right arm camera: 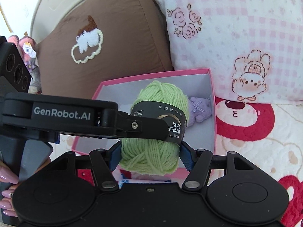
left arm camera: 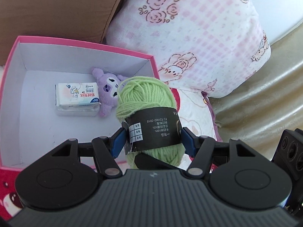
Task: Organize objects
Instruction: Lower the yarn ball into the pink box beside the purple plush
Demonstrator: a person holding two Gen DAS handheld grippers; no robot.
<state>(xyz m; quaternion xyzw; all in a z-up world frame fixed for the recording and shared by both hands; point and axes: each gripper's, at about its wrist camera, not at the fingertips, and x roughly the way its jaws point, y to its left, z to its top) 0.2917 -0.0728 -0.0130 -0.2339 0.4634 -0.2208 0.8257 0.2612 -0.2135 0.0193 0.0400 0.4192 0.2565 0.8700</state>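
A ball of light green yarn (left arm camera: 144,92) with a black paper band hangs over the near right corner of a pink box (left arm camera: 85,43). My left gripper (left arm camera: 153,138) is shut on the band, blue pads pressing both sides. In the right wrist view my right gripper (right arm camera: 150,155) is shut on the lower end of the same yarn (right arm camera: 161,94), while the left gripper's finger (right arm camera: 144,126) reaches in from the left across the band. Inside the box lie a white tissue pack (left arm camera: 77,98) and a purple plush toy (left arm camera: 108,92). The yarn partly hides the plush (right arm camera: 200,107).
A brown cushion (right arm camera: 113,37) and a pink checked pillow (right arm camera: 246,28) stand right behind the box (right arm camera: 151,75). The box rests on a quilt with red strawberry figures (right arm camera: 246,123). Small plush toys (right arm camera: 28,47) sit far left. A hand with pink nails (right arm camera: 7,177) holds the left gripper.
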